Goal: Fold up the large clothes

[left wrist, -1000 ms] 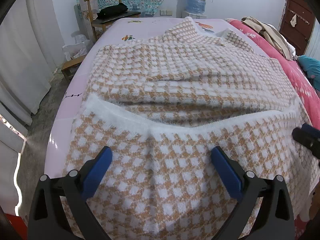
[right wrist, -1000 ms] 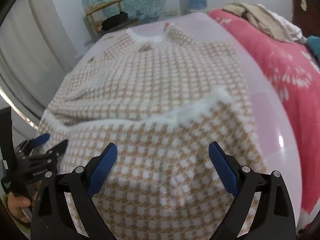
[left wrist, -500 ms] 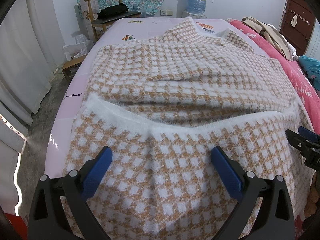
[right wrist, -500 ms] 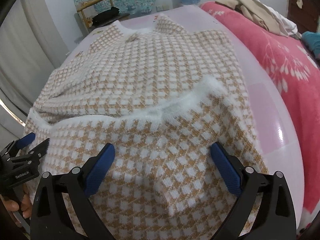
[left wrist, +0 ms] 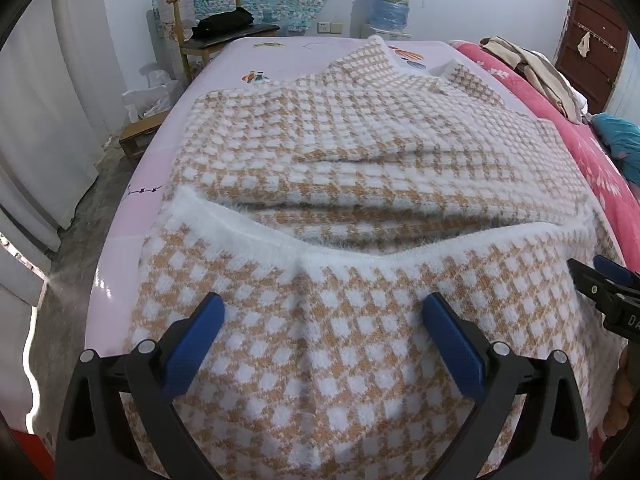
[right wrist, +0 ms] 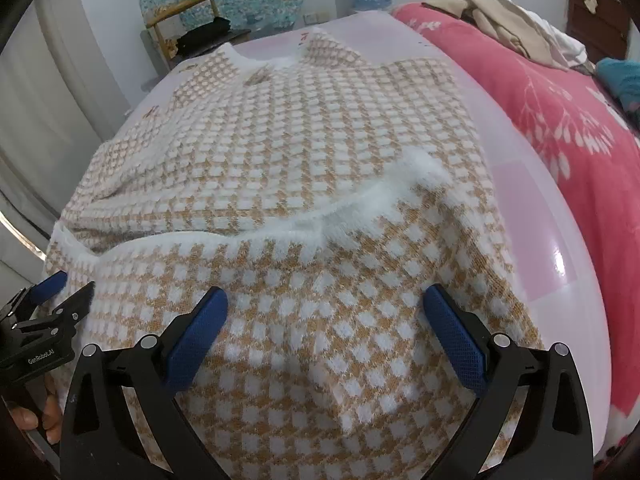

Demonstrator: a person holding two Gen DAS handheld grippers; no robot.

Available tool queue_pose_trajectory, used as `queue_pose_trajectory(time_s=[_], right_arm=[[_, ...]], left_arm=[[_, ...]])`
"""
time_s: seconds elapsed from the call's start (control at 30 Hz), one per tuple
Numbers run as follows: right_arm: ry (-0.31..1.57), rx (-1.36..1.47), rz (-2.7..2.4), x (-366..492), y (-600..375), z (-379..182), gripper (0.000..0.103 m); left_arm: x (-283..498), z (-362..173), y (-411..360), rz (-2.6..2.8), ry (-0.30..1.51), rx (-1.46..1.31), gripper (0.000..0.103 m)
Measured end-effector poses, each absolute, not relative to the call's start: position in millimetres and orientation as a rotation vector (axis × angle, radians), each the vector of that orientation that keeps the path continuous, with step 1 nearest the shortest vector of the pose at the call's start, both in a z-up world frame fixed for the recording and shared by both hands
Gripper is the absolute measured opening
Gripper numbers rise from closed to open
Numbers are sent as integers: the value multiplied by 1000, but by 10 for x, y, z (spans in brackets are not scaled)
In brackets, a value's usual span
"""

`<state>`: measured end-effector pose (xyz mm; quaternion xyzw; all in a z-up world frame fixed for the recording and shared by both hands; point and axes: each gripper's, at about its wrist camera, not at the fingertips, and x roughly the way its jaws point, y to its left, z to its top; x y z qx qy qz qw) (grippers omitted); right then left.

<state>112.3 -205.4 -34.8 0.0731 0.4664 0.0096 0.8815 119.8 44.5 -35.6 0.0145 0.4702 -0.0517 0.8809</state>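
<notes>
A fluffy tan-and-white checked sweater [left wrist: 360,152] lies spread on the pink bed sheet [left wrist: 132,240]. Its lower part is folded up over the body, so the white fuzzy hem band [left wrist: 248,236] runs across the middle. My left gripper [left wrist: 322,320] hovers open over the folded part near the bed's front edge, its blue pads apart and nothing between them. Over the same fold, toward the sweater's [right wrist: 280,140] right side, my right gripper [right wrist: 324,308] also stands wide open and holds nothing. Each gripper shows at the edge of the other's view: right gripper [left wrist: 608,288], left gripper [right wrist: 52,300].
A red flowered blanket [right wrist: 560,120] covers the bed's right side, with a heap of beige clothes [right wrist: 500,20] on it. A wooden chair [left wrist: 200,20] with a black item, a water bottle [left wrist: 390,4] and curtains [left wrist: 32,120] stand beyond the bed. A person's fingers [right wrist: 36,420] hold the left tool.
The right gripper has shifted slightly and tilted, and its jaws stand a little wider. The left gripper and the sweater have not moved.
</notes>
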Motion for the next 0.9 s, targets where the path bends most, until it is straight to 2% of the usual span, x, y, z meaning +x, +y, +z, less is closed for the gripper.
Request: queue_pose_trajectory(time_s=[0.9], right_arm=[[971,150,61,1037,-2088,-341,95]], left_arm=[[1190,-357,438,-116,963,36,99]])
